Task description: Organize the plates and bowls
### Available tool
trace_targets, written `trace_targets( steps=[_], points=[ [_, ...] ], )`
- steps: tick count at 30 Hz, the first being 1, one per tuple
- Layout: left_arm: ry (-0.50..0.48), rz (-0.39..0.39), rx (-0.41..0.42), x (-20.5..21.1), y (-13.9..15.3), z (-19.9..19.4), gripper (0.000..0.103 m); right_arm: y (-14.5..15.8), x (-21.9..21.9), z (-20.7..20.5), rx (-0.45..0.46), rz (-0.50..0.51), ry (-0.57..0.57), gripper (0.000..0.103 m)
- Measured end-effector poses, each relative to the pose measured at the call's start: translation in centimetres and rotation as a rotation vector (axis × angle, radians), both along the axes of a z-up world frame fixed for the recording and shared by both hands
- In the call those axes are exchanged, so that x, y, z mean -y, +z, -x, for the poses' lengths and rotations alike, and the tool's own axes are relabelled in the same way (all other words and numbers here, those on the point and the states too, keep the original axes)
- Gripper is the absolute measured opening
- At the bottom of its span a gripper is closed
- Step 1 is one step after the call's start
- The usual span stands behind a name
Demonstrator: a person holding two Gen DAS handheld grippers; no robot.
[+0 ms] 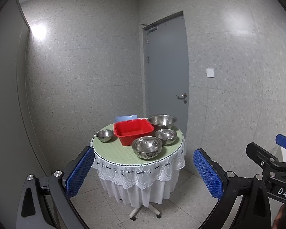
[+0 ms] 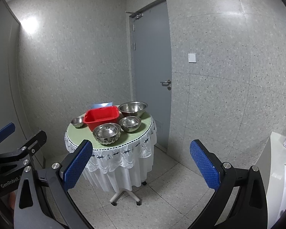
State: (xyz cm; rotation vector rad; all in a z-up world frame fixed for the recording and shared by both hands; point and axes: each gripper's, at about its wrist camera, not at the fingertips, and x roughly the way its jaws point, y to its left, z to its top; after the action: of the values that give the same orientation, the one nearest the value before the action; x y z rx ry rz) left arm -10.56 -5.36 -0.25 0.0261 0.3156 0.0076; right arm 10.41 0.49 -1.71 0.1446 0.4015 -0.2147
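On round table (image 1: 112,150): steel bowls (image 1: 147,147), red tub (image 1: 133,131) | grey door (image 1: 165,72) | both grippers (image 1: 143,171) (image 2: 141,164) spread, empty

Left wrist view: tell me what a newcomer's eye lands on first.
The red tub stands out at the middle of the round table, ringed by steel bowls, the nearest a stacked bowl set at the front edge. Both grippers, left and right, hover short of the table with jaws wide apart.

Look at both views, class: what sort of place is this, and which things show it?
Probably a small bare utility room set up for practice, not a home kitchen: speckled grey walls, a grey metal door with a closer, and one round cloth-draped table on a wheeled base bearing steel bowls and a red tub.
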Motion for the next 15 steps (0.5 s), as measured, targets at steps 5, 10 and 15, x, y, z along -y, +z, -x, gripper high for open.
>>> trace_targets(
  steps=[5,10,15],
  points=[
    [-0.001,0.001,0.003,0.1,-0.5,-0.1,0.102,-0.1,-0.1,0.2,0.006,-0.001,0.0,0.103],
    [-0.003,-0.002,0.006,0.1,-1.3,0.0,0.102,-0.1,0.3,0.2,0.009,-0.002,0.002,0.103],
    [-0.002,-0.009,0.012,0.5,-1.3,0.1,0.102,-0.2,0.4,0.5,0.011,-0.007,0.004,0.103]
  ],
)
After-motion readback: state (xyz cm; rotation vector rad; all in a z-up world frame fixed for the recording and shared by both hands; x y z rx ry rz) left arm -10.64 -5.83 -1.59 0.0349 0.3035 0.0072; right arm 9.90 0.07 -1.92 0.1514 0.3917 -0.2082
